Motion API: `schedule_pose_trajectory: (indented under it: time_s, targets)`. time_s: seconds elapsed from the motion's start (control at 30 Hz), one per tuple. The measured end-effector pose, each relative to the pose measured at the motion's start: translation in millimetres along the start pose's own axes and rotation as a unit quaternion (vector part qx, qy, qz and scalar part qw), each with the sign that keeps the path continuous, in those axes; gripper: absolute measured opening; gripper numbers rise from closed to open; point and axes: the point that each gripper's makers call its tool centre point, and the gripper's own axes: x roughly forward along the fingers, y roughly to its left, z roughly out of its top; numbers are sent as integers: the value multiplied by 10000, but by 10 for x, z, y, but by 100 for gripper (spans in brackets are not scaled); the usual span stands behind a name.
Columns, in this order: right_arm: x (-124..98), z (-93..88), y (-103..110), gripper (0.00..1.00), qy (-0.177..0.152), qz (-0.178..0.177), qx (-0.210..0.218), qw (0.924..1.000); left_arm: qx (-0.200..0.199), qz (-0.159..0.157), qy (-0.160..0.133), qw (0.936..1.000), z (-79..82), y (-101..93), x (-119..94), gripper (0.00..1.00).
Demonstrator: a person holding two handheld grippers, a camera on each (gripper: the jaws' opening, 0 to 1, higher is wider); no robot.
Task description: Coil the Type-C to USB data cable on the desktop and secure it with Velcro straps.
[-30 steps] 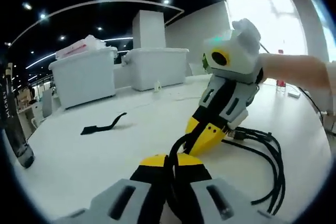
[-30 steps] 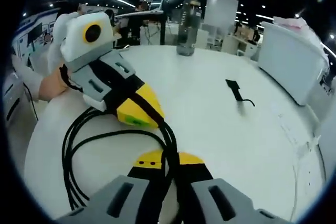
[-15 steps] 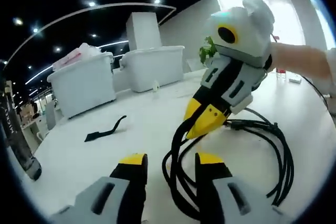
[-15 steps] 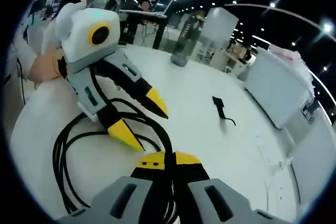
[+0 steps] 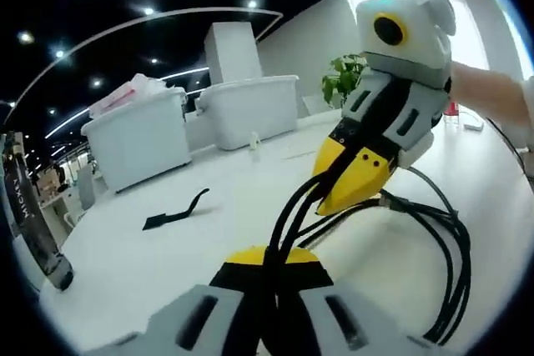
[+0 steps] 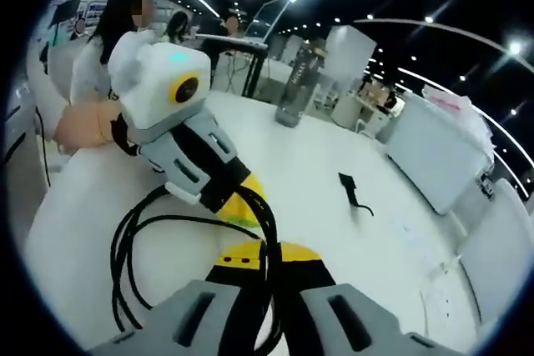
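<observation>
The black data cable (image 5: 457, 268) hangs in several loops between my two grippers above the white table (image 5: 125, 273). My left gripper (image 5: 271, 258) is shut on a bundle of its strands. Just beyond it, my right gripper (image 5: 355, 181) comes in from the upper right, yellow tips pinched on the same bundle. In the right gripper view, my right gripper (image 6: 269, 254) is shut on the cable, whose loops (image 6: 118, 260) sag to the left. The left gripper (image 6: 242, 206) grips close ahead. A black Velcro strap (image 5: 175, 213) lies flat on the table (image 6: 334, 231), also seen as the strap (image 6: 355, 193) further off.
Two white lidded bins (image 5: 138, 135) (image 5: 250, 106) stand at the table's far side beside a green plant (image 5: 350, 81). A dark bottle (image 6: 298, 85) stands at the opposite edge, showing as the bottle (image 5: 33, 214) at left. A person's hand (image 6: 83, 122) holds the left gripper; people sit behind.
Half a second ago my left gripper was open beside the loops; it has shut again on the bundle. My right gripper kept its hold throughout, and both hands rose slightly.
</observation>
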Motion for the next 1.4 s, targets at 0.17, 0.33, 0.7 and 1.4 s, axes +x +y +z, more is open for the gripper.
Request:
schedule_pose_trajectory:
  time_s: [0.17, 0.33, 0.7, 1.4]
  targets:
    - [-221, 199, 73, 24, -691, 533, 750, 9934, 230, 125, 13, 9997, 9, 32, 1, 3]
    - [-490, 157, -537, 18, -1198, -262, 1751, 9769, 224, 114, -54, 9997, 43, 20, -12, 3]
    - [197, -472, -200, 17, 176, 361, 1290, 9908, 280, 34, -167, 9995, 91, -26, -12, 3]
    - [110, -313, -117, 3, 1, 477, 468, 9978, 1154, 234, -71, 9930, 78, -25, -8, 9]
